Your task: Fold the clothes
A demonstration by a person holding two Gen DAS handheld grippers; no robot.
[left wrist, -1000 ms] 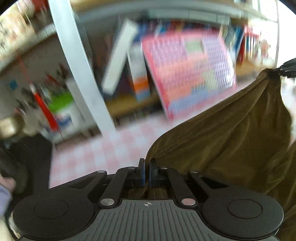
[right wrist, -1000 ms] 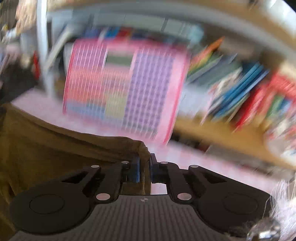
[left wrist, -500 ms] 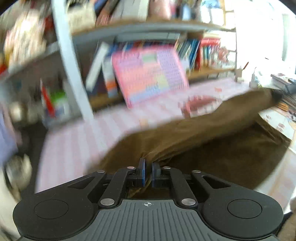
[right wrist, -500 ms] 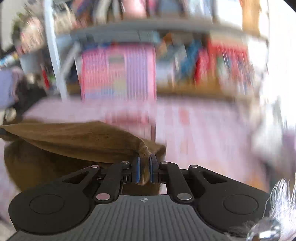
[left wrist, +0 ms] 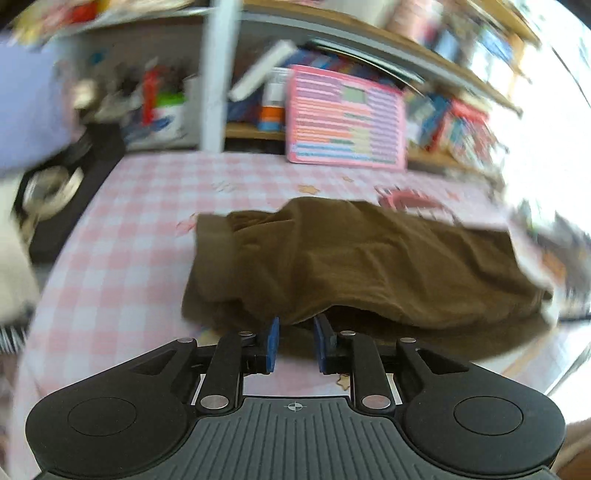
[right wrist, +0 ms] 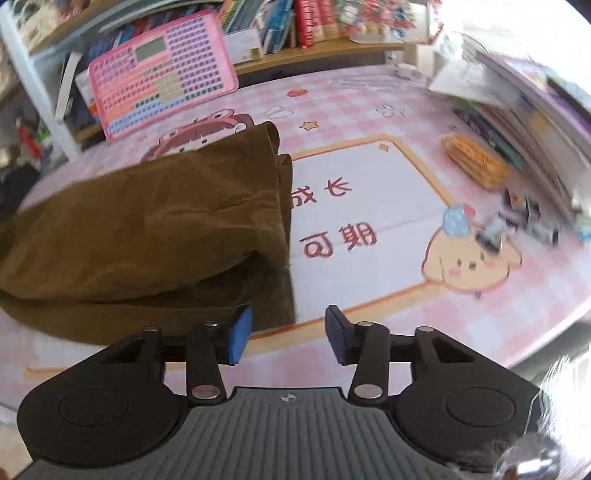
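A pink checked table mat (right wrist: 369,110) fronts crowded bookshelves (right wrist: 295,22), with bright glare at the right.

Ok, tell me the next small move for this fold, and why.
Probably draw both tongs back clear. The brown trousers lie doubled over on the pink checked mat; left tongs and right tongs have just been opening, nothing pinched between either.

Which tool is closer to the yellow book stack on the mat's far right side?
Right. The right tool hangs over the mat, with the yellow book stack ahead to its right. The left tool sits at the brown garment; no stack visible there.
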